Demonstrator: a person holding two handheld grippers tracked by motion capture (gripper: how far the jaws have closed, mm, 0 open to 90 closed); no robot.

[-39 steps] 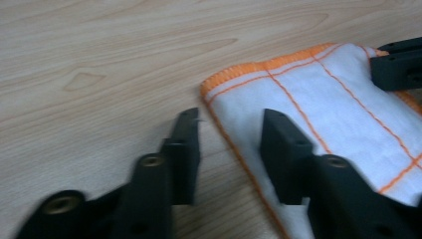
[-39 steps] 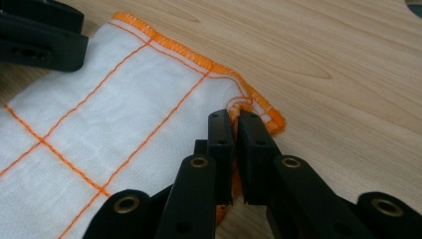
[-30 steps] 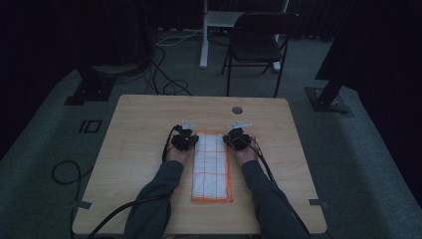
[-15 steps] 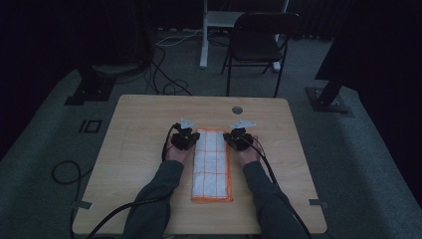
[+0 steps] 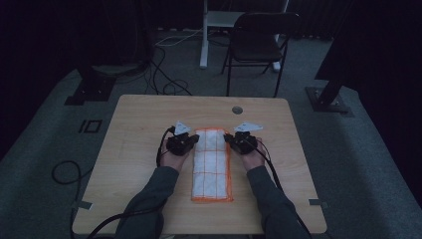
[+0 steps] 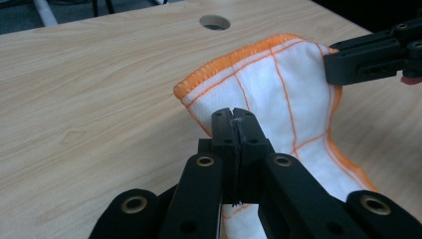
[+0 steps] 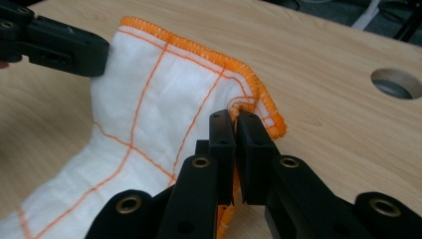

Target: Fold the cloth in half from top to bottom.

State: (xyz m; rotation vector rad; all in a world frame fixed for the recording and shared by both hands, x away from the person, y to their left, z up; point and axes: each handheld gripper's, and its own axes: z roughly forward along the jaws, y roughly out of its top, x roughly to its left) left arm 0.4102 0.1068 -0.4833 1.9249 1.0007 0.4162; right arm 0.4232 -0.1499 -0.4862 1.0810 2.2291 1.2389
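- The left gripper [image 6: 234, 117] has its fingers [image 6: 224, 137] pinched tight on the far left corner of the white cloth [image 6: 278, 94], fabric caught between the pads.
- The right gripper [image 7: 235, 119] fingers [image 7: 249, 144] are likewise clamped on the far right corner, where the orange hem [image 7: 249, 74] curls into the pinch.
- Between the two grips the far edge of the cloth stands lifted off the desk [image 6: 99, 99]; the near part lies flat on the desk [image 5: 139, 149], lengthwise between the person's forearms.
- Beyond it, a round cable hole [image 5: 237, 109] sits in the desk near the far edge; a chair [image 5: 259, 42] stands behind.
- Step in hand, as I judge it: raising the far edge to fold the cloth over.
- Next move calls for carrying both corners together, level and taut, towards the near edge and aligning the hems before letting go.
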